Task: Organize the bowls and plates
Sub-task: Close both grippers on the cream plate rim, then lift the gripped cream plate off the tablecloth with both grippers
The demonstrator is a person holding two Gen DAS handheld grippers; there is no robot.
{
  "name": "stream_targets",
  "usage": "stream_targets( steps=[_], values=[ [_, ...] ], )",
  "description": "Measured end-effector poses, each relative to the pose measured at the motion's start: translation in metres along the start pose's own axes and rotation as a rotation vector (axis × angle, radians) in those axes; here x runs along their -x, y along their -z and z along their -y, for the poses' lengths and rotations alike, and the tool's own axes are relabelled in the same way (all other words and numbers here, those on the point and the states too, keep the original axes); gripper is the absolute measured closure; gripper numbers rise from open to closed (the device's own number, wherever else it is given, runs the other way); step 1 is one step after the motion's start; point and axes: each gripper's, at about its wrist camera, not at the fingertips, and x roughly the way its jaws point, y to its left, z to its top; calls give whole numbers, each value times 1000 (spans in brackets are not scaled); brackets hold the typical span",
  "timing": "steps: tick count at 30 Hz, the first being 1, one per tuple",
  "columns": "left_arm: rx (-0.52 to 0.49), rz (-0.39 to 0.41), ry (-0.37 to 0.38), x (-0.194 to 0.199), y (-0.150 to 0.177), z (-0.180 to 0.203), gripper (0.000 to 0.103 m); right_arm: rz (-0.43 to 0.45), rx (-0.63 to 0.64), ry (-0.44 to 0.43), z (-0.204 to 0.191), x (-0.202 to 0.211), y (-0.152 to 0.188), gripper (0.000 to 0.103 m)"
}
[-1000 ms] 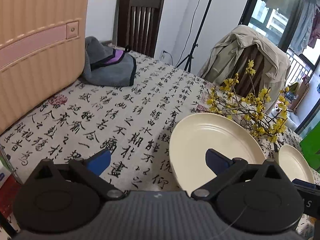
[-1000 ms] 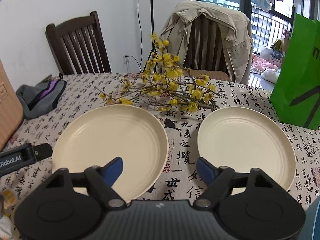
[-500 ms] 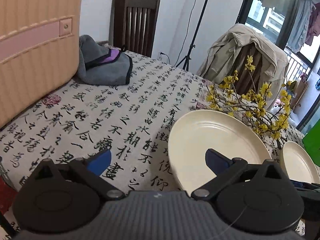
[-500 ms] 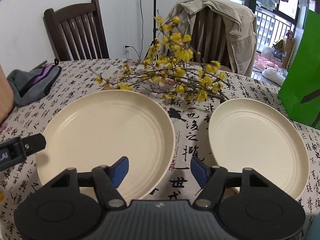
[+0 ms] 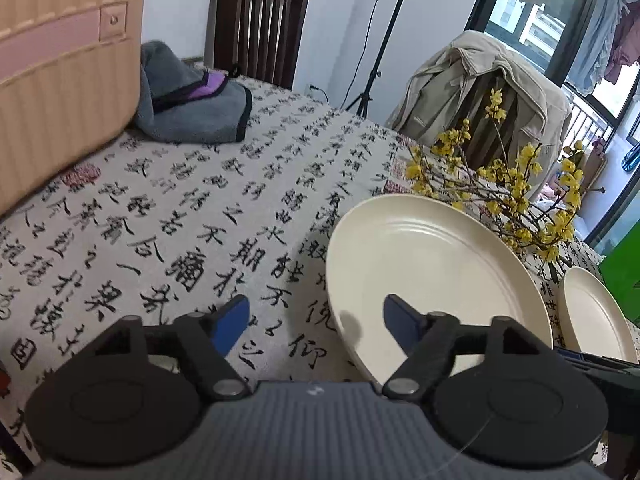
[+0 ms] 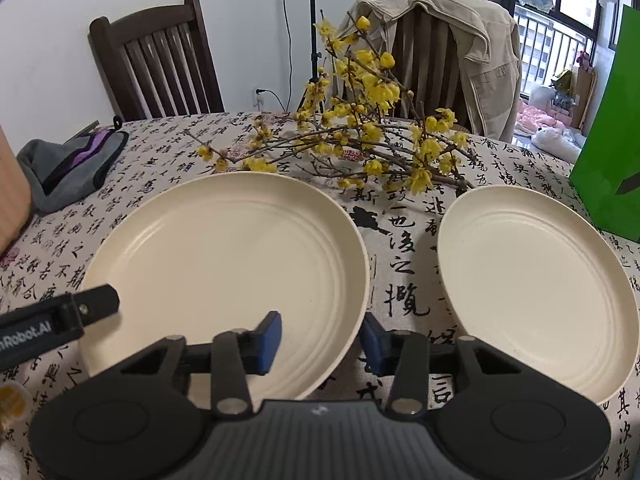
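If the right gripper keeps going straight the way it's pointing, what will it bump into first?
Most likely the near right rim of the larger cream plate. The right gripper has just been closing, with that rim between its blue pads but not yet pinched. Depth is hard to judge here.

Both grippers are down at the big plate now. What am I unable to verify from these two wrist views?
- Large plate: near rim hidden behind right gripper body; pad contact unclear.
- Left gripper: body covers the rim below it in the left view.
- Small plate: lower edge behind the gripper housing.
- Green bag: cut by the right edge.
- Bowls: none visible.
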Motion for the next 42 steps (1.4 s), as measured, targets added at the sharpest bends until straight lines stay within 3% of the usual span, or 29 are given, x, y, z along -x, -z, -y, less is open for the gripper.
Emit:
stream_targets(
  steps=[3, 5, 10, 17, 22, 42],
  values=[
    [-1, 11, 28, -1, 2, -1, 45, -4, -27, -24, 4, -1, -1, 64],
    [-9, 10, 39, -1, 3, 1, 62, -5, -46, -38, 8, -2, -1, 66],
    [-16, 16, 27, -3, 3, 2, 76, 5, -59, -43, 11, -3, 0, 68],
    [-17, 12, 62, -4, 4, 2, 87, 14, -66, -42, 13, -2, 1, 75],
    [-39, 20, 56, -5, 6, 6, 89, 20, -61, -42, 14, -1, 3, 79],
    [-68, 32, 32, -5, 7, 9, 88, 28, -53, -63, 20, -7, -4, 78]
  ],
)
